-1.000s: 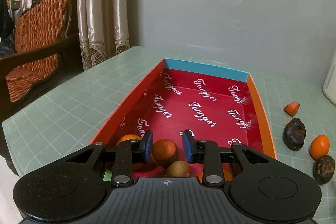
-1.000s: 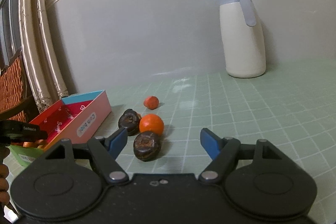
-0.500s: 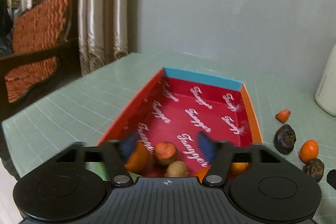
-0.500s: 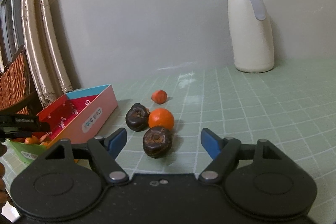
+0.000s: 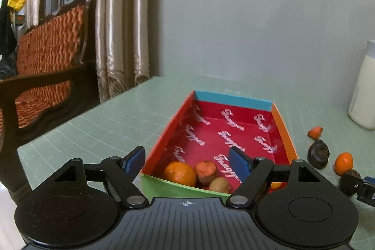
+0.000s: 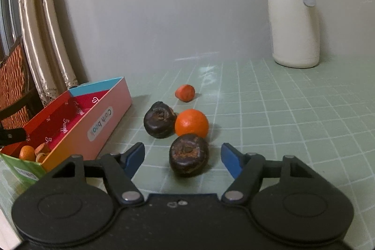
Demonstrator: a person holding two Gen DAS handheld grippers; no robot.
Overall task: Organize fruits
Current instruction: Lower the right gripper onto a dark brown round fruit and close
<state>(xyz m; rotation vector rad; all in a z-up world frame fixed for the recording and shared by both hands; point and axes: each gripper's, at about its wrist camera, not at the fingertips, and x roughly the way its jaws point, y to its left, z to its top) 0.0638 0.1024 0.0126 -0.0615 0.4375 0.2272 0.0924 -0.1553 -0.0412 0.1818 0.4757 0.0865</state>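
Released carrot piece point(image 5: 205, 170) beside orange point(image 5: 179, 173)

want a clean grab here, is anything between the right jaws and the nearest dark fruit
Nothing visible. The near dark fruit lies on the table just ahead of the right gripper, in line with the gap between its closing jaws, pads not touching. The orange sits behind it.

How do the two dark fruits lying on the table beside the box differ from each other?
The nearer dark fruit lies between the right gripper's closing fingers, not yet touched; the farther dark fruit lies beyond them, closer to the box. The nearer one shows a rusty brown patch around its dimple; the farther one looks more evenly dark. The nearer sits in front of the orange, the farther to its left. Both are round, wrinkled, dark brown and outside the box.
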